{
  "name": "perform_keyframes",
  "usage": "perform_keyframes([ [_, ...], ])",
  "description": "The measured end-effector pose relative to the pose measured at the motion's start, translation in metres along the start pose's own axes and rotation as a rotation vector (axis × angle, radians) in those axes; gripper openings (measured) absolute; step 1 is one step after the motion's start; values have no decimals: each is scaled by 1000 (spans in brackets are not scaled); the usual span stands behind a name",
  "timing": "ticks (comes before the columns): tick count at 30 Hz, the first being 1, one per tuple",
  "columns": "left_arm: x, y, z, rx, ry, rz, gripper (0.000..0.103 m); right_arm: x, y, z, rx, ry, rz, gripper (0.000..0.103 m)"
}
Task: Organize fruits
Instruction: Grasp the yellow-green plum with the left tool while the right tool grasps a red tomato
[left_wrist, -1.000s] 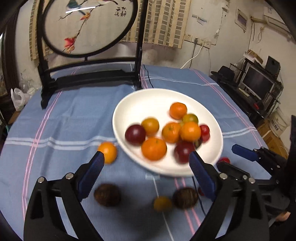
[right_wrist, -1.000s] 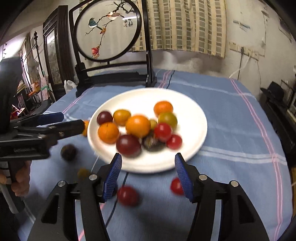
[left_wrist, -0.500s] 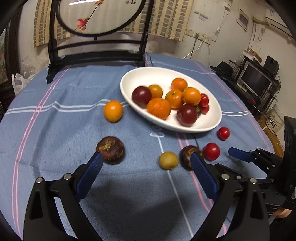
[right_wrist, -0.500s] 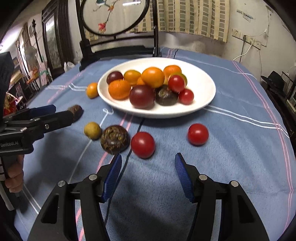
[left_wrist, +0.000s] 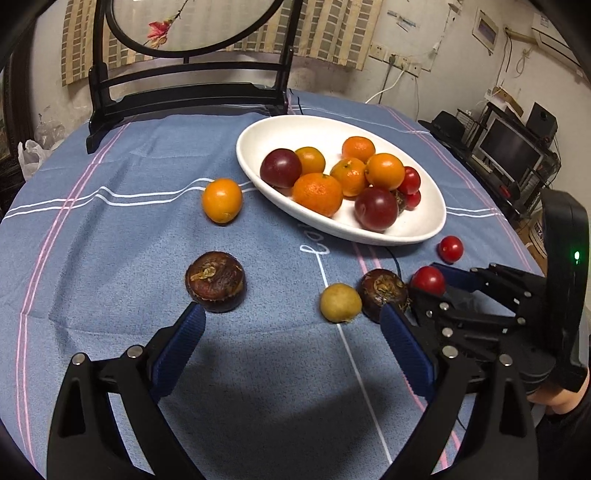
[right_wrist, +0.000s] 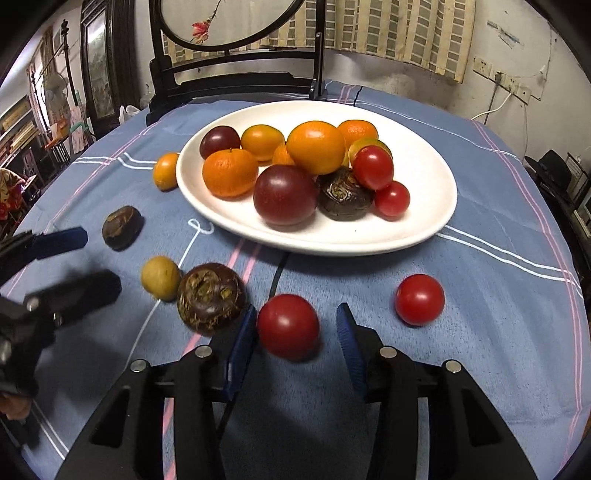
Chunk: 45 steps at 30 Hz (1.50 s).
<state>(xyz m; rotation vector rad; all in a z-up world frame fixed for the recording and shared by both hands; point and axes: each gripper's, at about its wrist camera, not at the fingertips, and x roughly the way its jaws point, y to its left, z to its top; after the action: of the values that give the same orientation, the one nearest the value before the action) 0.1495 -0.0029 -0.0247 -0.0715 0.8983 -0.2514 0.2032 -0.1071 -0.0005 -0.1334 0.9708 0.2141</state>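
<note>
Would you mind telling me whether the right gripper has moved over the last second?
Yes. The right gripper has dropped and pulled back from the white plate toward the near red tomato, which now sits between its open fingers.

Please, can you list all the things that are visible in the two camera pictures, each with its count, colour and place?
Plate: one, white, middle of table.
Fruits on plate: about eleven; orange, dark purple, red, brown.
Orange fruit: one, on cloth left of plate.
Brown fruits: two, on cloth, near side.
Yellow fruit: one, beside a brown fruit.
Red tomatoes: two, on cloth before plate.
Tablecloth: blue, striped.
Round screen stand: black, far edge.
Left hand-held gripper: open.
Right hand-held gripper: open, around one tomato.
</note>
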Motion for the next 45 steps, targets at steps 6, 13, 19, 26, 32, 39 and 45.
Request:
perform_keyframes([
  [6,3,-5,-3,19,26,-26,93,-6,-4,-3,20,-8,16,30],
  [13,12,-15,-8,73,50,8,93,-12,-15,-9,59,1,37,30],
  [19,19,-18,-11,97,75,26,93,-17,-24,-14,83,-1,48,30],
  [26,27,-21,-14,145,60,78,80,-18,-28,-17,94,3,54,30],
  [32,33,-27,-6,179,57,83,68,-24,-28,-15,87,-10,76,30],
  [39,38,-34,1,199,34,30,29,-27,-24,-14,65,-16,89,30],
  [45,32,-33,-2,172,38,56,29,-28,-32,-13,86,-31,92,30],
])
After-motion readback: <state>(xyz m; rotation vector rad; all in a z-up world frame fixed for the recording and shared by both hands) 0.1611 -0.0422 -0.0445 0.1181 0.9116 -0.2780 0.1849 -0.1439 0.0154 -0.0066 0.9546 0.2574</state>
